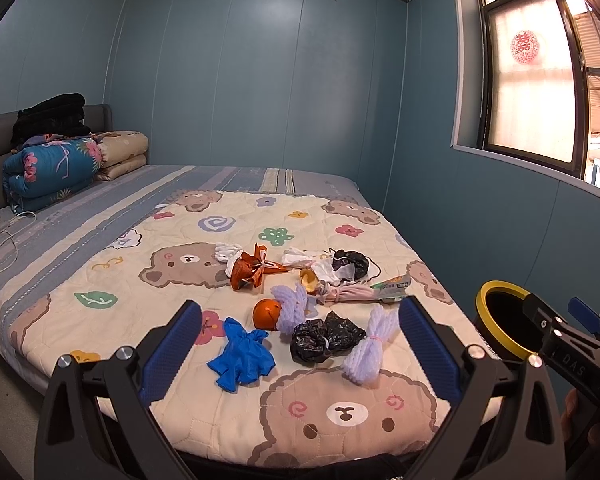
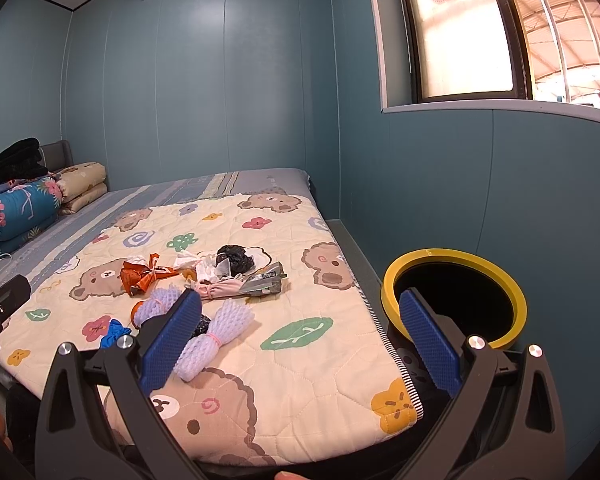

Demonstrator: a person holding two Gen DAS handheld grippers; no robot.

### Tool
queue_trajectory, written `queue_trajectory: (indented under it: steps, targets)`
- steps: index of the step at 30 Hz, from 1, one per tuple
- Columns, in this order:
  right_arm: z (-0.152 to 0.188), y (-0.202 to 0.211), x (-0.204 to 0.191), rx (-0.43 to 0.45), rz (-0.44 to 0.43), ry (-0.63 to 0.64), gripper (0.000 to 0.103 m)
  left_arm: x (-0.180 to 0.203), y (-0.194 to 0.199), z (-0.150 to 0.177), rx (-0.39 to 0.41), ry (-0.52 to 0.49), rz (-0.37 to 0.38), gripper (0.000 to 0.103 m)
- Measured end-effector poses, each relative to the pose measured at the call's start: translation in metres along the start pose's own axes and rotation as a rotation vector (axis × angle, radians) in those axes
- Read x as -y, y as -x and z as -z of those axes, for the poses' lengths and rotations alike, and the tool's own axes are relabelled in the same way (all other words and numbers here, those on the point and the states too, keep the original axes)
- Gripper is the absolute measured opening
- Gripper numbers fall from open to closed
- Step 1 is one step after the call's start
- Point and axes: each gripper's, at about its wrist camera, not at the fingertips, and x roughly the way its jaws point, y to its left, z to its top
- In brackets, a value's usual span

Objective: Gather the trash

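Both my grippers are spread wide and carry nothing: the left gripper (image 1: 300, 344) hangs over the near edge of the bear quilt (image 1: 204, 396), the right gripper (image 2: 300, 344) lower centre in its own view, beside the yellow-rimmed bin (image 2: 388, 286). The trash lies scattered mid-frame. Nearest to me in the left view are a black plastic bag (image 1: 324, 336), a white foam net (image 1: 370, 346) and a blue glove (image 1: 240, 354). I judge all three light, soft and crushable; I would pinch the net at its tied waist and the bag at its knot.
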Motion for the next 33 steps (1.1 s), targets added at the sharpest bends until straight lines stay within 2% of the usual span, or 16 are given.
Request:
queue_trajectory:
  steps: [29,32,33]
  targets:
    - [0.006,-0.009,0.002,-0.024,0.008,-0.008,0.095,-0.002,-0.006,0.021,-0.028,0.007,-0.001,0.095]
    - [0.006,-0.019,0.001,-0.05,-0.013,0.005,0.095,-0.009,-0.015,0.019,-0.058,0.019,-0.008,0.095]
    - [0.006,-0.024,-0.002,-0.073,-0.049,0.022,0.095,-0.012,-0.019,0.02,-0.073,0.023,-0.013,0.095]
